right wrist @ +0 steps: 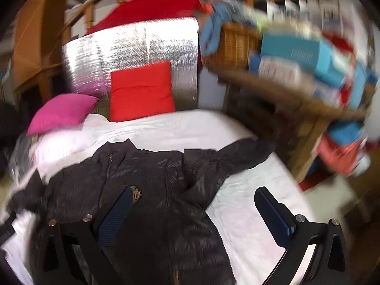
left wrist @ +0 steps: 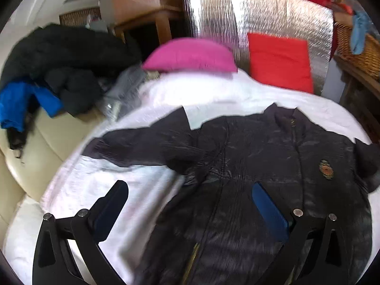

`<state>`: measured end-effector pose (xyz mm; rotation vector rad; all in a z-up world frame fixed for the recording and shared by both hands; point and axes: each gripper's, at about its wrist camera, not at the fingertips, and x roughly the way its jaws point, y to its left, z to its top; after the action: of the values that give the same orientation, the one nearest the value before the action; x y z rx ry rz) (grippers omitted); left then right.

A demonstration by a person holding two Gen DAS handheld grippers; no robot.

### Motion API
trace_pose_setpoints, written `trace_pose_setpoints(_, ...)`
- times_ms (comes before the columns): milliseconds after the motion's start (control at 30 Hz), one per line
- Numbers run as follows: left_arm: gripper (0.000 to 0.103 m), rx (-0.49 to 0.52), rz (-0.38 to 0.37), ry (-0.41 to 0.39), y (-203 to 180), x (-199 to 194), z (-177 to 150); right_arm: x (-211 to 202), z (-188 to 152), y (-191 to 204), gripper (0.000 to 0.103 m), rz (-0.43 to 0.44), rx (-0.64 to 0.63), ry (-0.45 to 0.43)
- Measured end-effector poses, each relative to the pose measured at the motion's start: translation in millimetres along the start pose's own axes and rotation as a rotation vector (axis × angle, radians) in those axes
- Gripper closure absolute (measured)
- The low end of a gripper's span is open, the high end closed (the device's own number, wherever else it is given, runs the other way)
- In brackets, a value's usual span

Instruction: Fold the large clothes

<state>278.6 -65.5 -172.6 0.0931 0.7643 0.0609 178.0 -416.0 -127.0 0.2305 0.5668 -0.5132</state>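
Note:
A large black puffer jacket (left wrist: 249, 166) lies front up on the white sheet (left wrist: 225, 92), collar toward the pillows, with a round badge (left wrist: 326, 166) on its chest. One sleeve (left wrist: 142, 142) stretches out left; in the right wrist view the jacket (right wrist: 152, 190) shows its other sleeve (right wrist: 237, 154) reaching right. My left gripper (left wrist: 190, 187) is open and empty above the jacket's lower left side. My right gripper (right wrist: 193, 197) is open and empty above the jacket's lower right side.
A pink pillow (left wrist: 190, 55) and a red pillow (left wrist: 280, 61) lean on a silver foil panel (left wrist: 261, 16) at the head. A pile of black and blue clothes (left wrist: 54, 71) lies on the cream seat at left. A wicker basket (right wrist: 237, 45) and cluttered shelves stand at right.

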Motion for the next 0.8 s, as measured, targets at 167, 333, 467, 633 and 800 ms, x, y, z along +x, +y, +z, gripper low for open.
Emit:
trace_pose_setpoints(167,0.0,-0.015,-0.002,0.026,-21,59,9,108,22,-104,0.0,0.244,0.32,0.05)
trace_pose_setpoints(333,0.0,0.061,0.049,-0.046,-38,75,2,195,14,-200,0.0,0.396,0.698,0.094)
trace_pose_setpoints(467,0.0,0.094,0.053,-0.055,-46,82,4,249,-3,-253,0.0,0.454,0.92,0.108)
trace_pose_setpoints(633,0.0,0.128,0.039,-0.057,-60,87,4,298,-6,-261,0.013,0.393,0.967,0.179)
trace_pose_setpoints(800,0.0,0.179,0.053,-0.081,-75,88,-1,322,8,-254,0.078,0.311,0.895,0.219)
